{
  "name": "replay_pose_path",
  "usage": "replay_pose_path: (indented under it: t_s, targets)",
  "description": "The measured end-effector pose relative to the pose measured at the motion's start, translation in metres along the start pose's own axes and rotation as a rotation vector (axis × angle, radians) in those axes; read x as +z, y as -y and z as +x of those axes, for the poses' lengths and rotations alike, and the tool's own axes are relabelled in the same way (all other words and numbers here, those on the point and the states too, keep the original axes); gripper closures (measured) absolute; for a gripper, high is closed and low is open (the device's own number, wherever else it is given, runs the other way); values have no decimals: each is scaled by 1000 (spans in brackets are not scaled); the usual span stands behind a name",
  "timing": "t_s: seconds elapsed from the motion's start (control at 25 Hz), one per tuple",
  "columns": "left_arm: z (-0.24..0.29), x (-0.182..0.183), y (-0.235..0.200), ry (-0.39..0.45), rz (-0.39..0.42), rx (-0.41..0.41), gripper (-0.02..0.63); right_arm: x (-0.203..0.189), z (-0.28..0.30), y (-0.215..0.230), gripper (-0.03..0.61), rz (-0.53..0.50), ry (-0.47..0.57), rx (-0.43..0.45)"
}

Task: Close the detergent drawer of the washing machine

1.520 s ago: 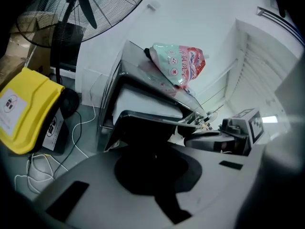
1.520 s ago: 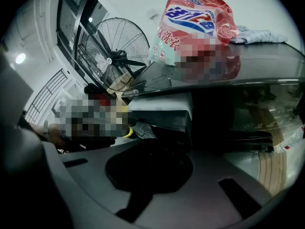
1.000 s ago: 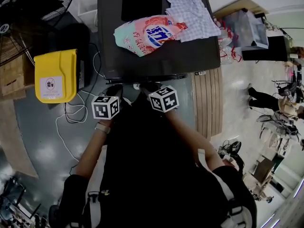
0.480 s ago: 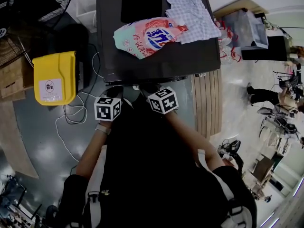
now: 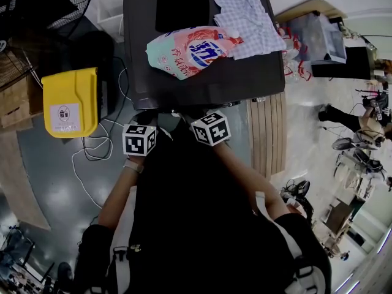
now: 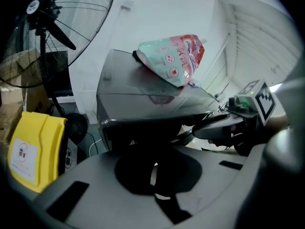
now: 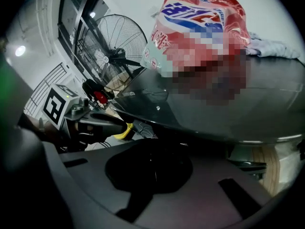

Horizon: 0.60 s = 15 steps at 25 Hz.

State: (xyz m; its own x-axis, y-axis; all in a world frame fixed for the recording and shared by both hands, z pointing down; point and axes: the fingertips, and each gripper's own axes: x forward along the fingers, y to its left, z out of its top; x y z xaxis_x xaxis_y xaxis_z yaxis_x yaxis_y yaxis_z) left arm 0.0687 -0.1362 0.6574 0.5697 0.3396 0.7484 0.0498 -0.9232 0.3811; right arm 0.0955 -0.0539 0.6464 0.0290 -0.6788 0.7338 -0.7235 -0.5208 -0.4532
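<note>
The dark grey washing machine (image 5: pixel 208 81) is seen from above, and its front face and detergent drawer are hidden under the top's front edge. My left gripper (image 5: pixel 146 119) and right gripper (image 5: pixel 193 113) hang side by side just in front of that edge, pointing down at the machine's front. Both are shut with nothing between the jaws. In the left gripper view, the left gripper (image 6: pixel 153 174) faces the machine's front corner (image 6: pixel 107 123), with the right gripper (image 6: pixel 224 128) beside it. In the right gripper view, the right gripper (image 7: pixel 150 168) sits below the machine's top (image 7: pixel 214 104).
On the machine's top lie a pink and green detergent bag (image 5: pixel 190 48), a checked cloth (image 5: pixel 248 17) and a black item (image 5: pixel 180 2). A yellow box (image 5: pixel 70 101) and white cables (image 5: pixel 92 149) lie on the floor at left. A standing fan (image 6: pixel 62 27) is behind it, and a wooden slatted panel (image 5: pixel 267 133) at right.
The left gripper has rolled slightly; both grippers stay where they were in front of the machine.
</note>
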Motion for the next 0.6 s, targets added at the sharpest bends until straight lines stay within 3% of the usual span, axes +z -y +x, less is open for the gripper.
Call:
replay_pose_path:
  t_s: [0.28,0.6]
  targets:
    - [4,0,1,-27,-3,-3,603,1,-1,1,563,-1,-22,13]
    - [-1,5,8,11,-5,-13,603,3,-9,0,563,-54,-15,-16]
